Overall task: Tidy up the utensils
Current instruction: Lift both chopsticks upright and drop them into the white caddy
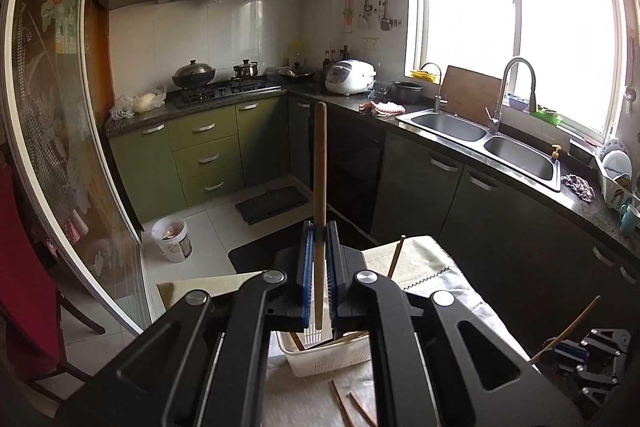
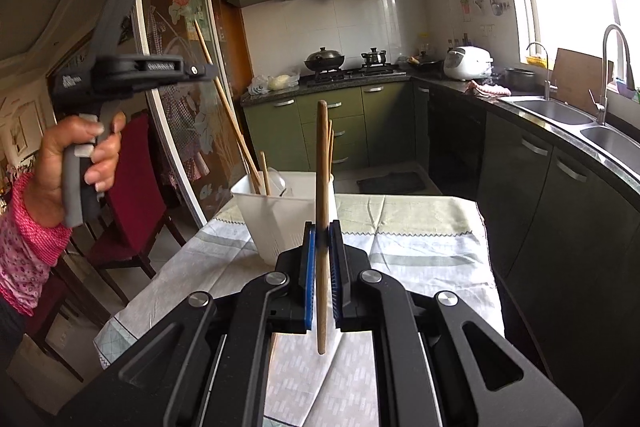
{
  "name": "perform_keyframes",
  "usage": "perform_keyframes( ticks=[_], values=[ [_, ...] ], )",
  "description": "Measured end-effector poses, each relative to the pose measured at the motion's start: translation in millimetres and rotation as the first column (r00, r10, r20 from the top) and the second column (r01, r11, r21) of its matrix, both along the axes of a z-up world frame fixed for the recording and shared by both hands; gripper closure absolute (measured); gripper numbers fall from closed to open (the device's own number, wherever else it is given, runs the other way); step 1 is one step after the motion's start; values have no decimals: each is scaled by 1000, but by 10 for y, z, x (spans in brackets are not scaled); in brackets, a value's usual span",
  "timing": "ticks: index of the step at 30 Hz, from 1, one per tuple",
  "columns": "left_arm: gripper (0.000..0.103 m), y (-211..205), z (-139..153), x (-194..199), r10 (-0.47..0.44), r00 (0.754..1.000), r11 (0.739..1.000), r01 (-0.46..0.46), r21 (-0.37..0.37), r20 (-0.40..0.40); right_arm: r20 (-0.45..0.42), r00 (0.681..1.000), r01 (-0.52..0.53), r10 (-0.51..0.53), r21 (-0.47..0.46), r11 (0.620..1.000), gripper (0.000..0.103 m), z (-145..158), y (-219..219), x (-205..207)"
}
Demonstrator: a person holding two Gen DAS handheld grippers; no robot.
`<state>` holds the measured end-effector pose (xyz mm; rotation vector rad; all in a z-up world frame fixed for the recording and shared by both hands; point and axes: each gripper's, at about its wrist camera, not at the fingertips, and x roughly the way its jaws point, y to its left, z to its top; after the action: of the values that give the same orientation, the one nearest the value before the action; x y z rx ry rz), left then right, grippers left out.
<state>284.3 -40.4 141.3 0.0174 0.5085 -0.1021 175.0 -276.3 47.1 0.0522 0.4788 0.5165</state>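
Observation:
My left gripper [image 1: 319, 233] is shut on a wooden chopstick [image 1: 320, 187] that stands upright, directly above the white utensil holder [image 1: 320, 355]. My right gripper [image 2: 322, 233] is shut on another wooden chopstick [image 2: 322, 187], held upright over the table, just in front of the white holder [image 2: 276, 215]. The holder has several chopsticks [image 2: 262, 175] and a white spoon in it. The left gripper shows in the right wrist view [image 2: 212, 71], raised high at the left with its chopstick [image 2: 224, 103] pointing down into the holder. The right gripper shows at the lower right of the left wrist view [image 1: 560, 347].
The table carries a pale patterned cloth [image 2: 420, 247]. Loose chopsticks [image 1: 348, 407] lie on the cloth near the holder. A red chair [image 2: 132, 195] stands left of the table. Dark kitchen cabinets and a double sink [image 2: 560, 111] run along the right.

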Motion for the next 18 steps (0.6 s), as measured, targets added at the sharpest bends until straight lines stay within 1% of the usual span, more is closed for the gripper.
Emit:
perform_keyframes(
  ticks=[7,10,11,14,16,18],
  values=[
    [97,79,-473,285,17,994,1000,-16,14,-112,127,992,-6,4,12,1000,95,572,178,157],
    [97,110,-666,359,15,987,1000,-13,13,-160,150,989,-10,4,38,999,95,760,260,286],
    [95,124,-723,355,13,985,1000,-12,10,-171,157,988,-7,0,44,999,95,811,295,335],
    [93,177,-781,320,12,984,1000,-12,0,-178,175,984,4,-13,56,998,95,914,413,502],
    [93,217,-744,246,8,985,1000,-11,-16,-170,174,985,6,-18,68,998,95,954,505,630],
    [88,266,-666,150,8,989,1000,-12,-24,-149,176,984,12,-27,81,997,95,985,569,807]
  ],
)
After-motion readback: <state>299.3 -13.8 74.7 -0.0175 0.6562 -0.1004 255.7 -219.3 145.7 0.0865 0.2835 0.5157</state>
